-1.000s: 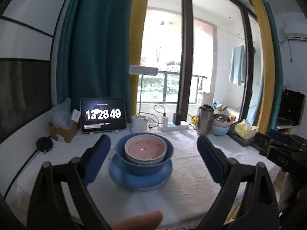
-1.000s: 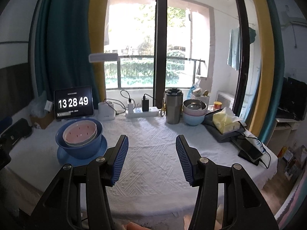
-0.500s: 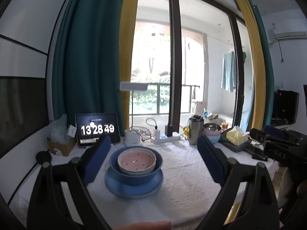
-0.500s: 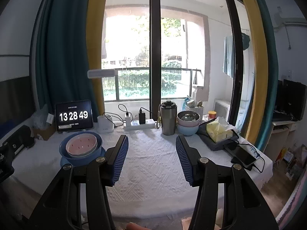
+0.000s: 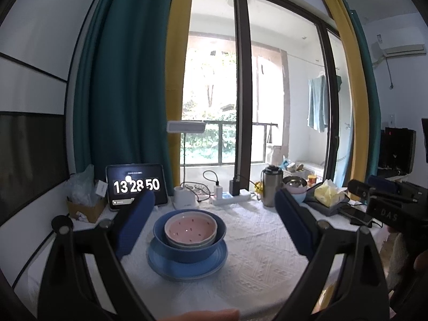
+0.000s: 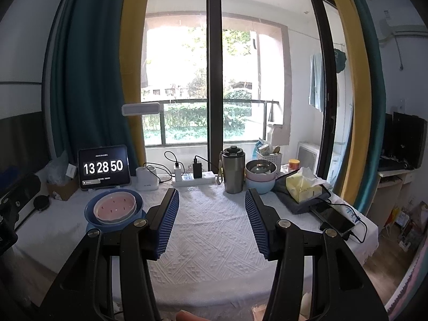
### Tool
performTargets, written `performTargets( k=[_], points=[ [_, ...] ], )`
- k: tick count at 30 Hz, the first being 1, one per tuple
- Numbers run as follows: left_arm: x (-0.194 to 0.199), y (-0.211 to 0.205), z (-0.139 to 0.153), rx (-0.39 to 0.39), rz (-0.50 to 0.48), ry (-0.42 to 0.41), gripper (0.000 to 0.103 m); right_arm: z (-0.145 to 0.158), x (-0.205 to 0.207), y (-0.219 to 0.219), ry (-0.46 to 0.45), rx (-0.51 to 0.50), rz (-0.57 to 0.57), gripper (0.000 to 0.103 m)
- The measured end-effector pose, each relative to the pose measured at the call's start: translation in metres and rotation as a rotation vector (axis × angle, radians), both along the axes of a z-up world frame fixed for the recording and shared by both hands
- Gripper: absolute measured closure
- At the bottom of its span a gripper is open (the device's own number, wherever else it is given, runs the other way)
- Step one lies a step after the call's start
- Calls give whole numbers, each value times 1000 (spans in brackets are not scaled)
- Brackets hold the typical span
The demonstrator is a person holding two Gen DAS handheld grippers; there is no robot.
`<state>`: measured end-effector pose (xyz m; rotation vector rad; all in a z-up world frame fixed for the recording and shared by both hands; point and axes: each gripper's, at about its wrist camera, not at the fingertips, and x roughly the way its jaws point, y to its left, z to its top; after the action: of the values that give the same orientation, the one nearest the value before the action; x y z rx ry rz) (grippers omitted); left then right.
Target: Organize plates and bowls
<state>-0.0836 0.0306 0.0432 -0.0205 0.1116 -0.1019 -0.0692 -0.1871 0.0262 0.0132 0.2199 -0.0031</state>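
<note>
A pink speckled bowl (image 5: 190,227) sits nested inside a large blue bowl (image 5: 187,250), which stands on a blue plate (image 5: 187,268) on the white tablecloth. The stack also shows at the left in the right wrist view (image 6: 115,210). My left gripper (image 5: 214,222) is open and empty, held back from the stack with its jaws spread wider than the bowls. My right gripper (image 6: 211,222) is open and empty above the cloth, to the right of the stack. Its body shows at the right in the left wrist view (image 5: 385,203).
At the back of the table (image 6: 211,243) stand a clock tablet (image 6: 104,167), a white lamp base (image 6: 146,178), a power strip (image 6: 194,179), a steel tumbler (image 6: 233,169), stacked bowls (image 6: 260,176), a tissue pack (image 6: 303,184) and a phone (image 6: 335,218). A cardboard box (image 5: 84,208) sits at the far left.
Both grippers have drawn back and tilted up from the table, so the bowl stack looks smaller and lower. Both stay open and empty. The clock went from 13:28:49 to 13:28:50.
</note>
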Motion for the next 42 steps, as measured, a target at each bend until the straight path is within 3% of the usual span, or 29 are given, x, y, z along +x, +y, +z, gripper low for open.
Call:
performTargets(
  k=[42],
  points=[
    [0, -10, -2, 8, -24, 10, 10, 2, 0, 0, 9, 5, -4, 48]
  ],
)
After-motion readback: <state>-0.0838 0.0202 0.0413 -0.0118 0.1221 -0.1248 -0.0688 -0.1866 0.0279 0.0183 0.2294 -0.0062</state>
